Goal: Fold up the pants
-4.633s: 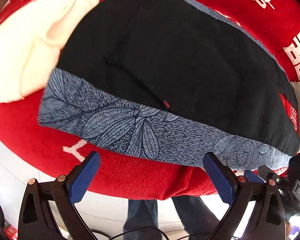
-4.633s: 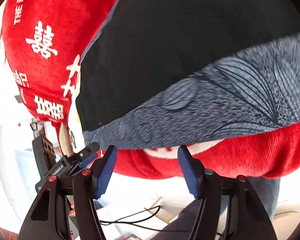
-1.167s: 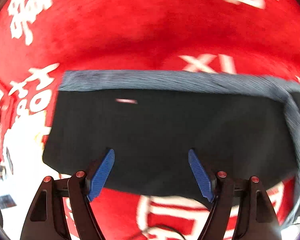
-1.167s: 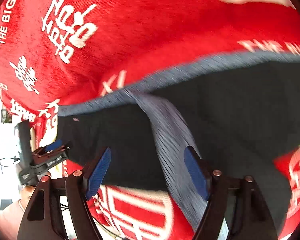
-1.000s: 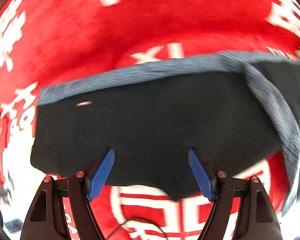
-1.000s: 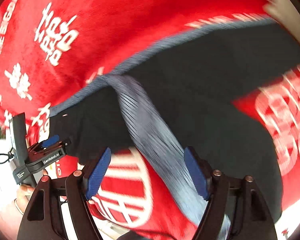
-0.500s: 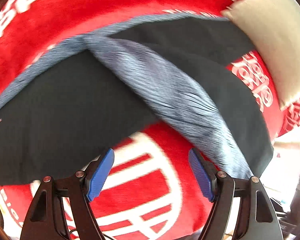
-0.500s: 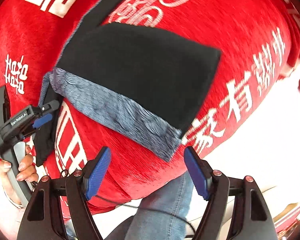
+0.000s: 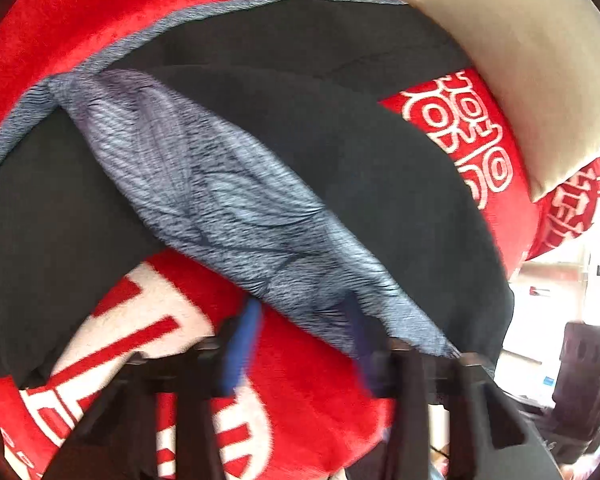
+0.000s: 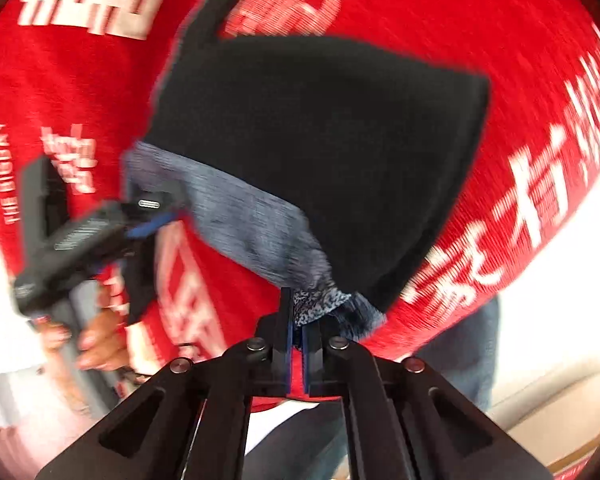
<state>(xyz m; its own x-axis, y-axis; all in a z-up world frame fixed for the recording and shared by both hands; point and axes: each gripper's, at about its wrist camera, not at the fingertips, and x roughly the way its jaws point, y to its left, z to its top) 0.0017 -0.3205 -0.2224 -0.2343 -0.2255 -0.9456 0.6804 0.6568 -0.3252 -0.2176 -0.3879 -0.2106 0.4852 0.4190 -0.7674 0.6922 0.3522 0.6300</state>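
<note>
Red blanket (image 9: pixel 308 392) with white lettering covers the surface under my left wrist view, a beige pillow (image 9: pixel 540 60) at its far right. On it lie the black pants (image 9: pixel 360 152), their grey leaf-print waistband (image 9: pixel 220 192) running diagonally toward my left gripper (image 9: pixel 300 344). Its jaws are blurred but apart, narrower than half a second ago, the right pad now at the waistband's edge.

From the right wrist view, my right gripper (image 10: pixel 300 336) has gone from wide open to clamped on the waistband corner (image 10: pixel 320 300). The left gripper sits at the waistband's other end.
</note>
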